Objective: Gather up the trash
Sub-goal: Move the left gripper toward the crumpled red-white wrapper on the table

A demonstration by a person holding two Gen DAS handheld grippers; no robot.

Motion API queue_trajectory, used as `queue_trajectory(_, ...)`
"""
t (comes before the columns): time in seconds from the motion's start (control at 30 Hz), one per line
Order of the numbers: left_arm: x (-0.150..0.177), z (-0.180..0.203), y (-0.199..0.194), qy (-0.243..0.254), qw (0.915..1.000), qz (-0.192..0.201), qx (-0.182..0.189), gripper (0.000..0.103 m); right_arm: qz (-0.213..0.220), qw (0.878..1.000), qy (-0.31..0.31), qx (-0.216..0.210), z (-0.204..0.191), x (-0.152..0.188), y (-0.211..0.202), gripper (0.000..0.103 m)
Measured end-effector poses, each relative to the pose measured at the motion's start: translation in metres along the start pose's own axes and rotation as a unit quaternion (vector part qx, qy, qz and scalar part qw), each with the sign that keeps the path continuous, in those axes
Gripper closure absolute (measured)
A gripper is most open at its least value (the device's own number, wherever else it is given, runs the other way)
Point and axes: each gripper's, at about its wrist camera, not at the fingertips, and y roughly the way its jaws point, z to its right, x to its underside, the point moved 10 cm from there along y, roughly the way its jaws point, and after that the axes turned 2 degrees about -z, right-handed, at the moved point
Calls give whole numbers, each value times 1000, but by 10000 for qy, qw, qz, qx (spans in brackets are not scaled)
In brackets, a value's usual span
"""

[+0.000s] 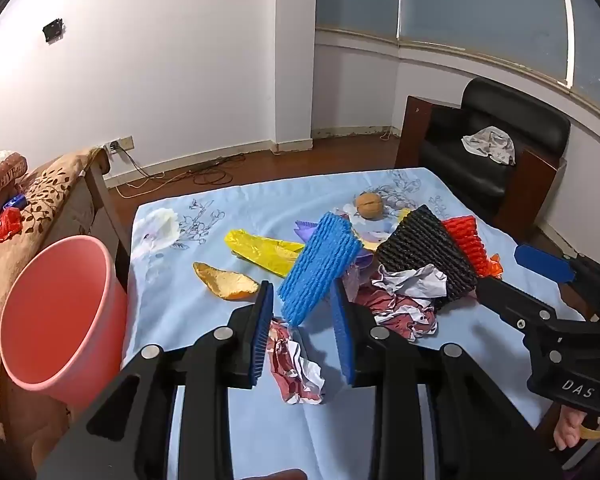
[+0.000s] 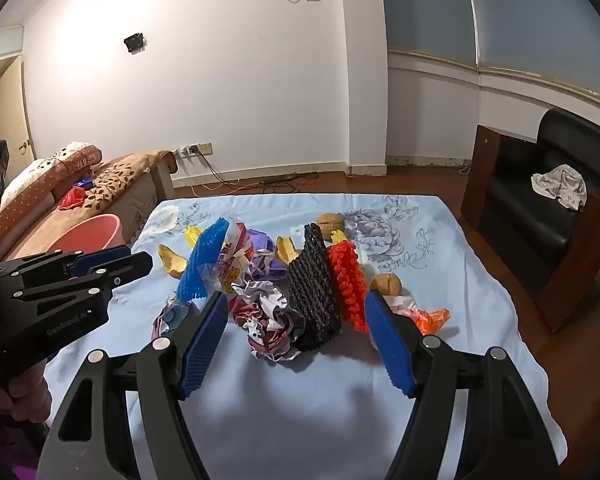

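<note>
Blue foam fruit net (image 1: 320, 268) propped up on the bench (image 1: 228, 420), long axis tilted away, lower end right between the parted pads of the left hand-held gripper (image 1: 304, 334). Nearer than the right hand-held gripper (image 2: 296, 344), also spread wide, empty, facing the black foam net (image 2: 314, 292). Pink bin (image 1: 56, 312) off to the left.

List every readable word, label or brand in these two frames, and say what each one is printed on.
"DAS": on the body of the right gripper, seen from the left wrist.
"GenRobot.AI": on the body of the left gripper, seen from the right wrist; small, so the reading is tentative.
Red lettering on the snack wrapper: partly hidden, unreadable.
Print on the rolled blanket: too blurred to read.
</note>
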Motion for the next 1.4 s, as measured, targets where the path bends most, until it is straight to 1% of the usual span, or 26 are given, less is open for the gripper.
queue_trajectory(0.2,-1,2,-2,-2,10000,16,-60,73,-4,10000,8,-9,-1,0,0,34)
queue_trajectory(0.23,6,-3,4,-43,10000,-12,-72,73,-12,10000,9,-8,-1,0,0,34)
queue_trajectory(0.3,7,-2,4,-54,9999,-15,-107,73,-15,10000,9,-12,-1,0,1,34)
queue_trajectory(0.33,4,-8,4,-125,9999,-42,-87,73,-20,10000,8,-11,-1,1,1,34)
queue_trajectory(0.5,5,-9,4,-172,9998,-74,-105,73,-46,10000,8,-45,-3,2,3,34)
queue_trajectory(1.4,13,-10,10,-227,9995,-222,-84,73,-172,9997,150,-58,2,7,7,34)
